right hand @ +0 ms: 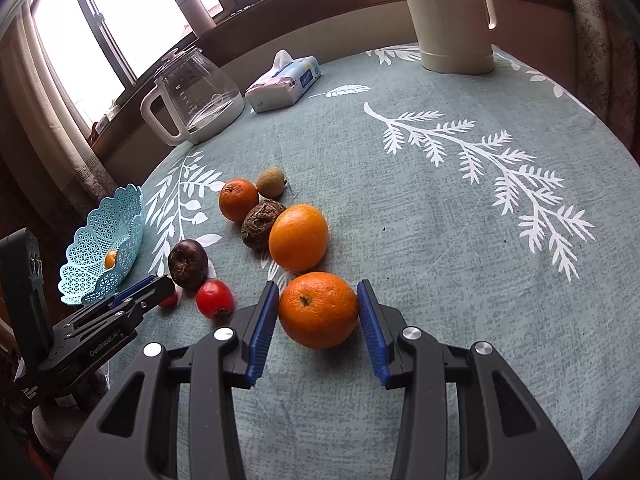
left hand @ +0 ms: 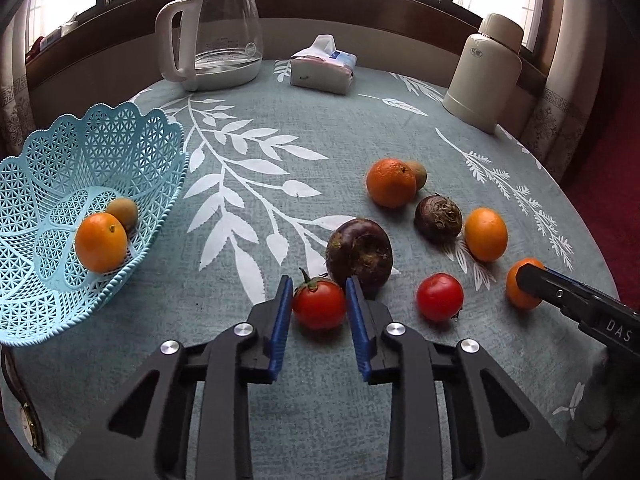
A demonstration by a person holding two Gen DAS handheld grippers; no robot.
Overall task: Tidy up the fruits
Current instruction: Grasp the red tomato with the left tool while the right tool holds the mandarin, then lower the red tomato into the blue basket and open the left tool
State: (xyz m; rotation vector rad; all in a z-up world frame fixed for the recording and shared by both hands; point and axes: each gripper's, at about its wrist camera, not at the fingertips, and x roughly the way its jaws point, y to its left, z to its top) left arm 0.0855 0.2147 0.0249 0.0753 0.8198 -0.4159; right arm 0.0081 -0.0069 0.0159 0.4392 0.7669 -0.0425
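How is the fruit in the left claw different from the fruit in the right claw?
The left claw sits around a tomato; the right claw sits around an orange. The tomato is red, smooth and has a stem; the orange is orange, dimpled and looks bigger. Both are round and rest on the table.

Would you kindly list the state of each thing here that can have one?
Left tongs: open around a tomato, which rests on the table.
Right tongs: open around an orange, which rests on the table.
Basket: upright, holding two fruits.
Glass kettle: lid on, a little water.
Tissue pack: open, tissue sticking out.
Cream flask: upright, closed.
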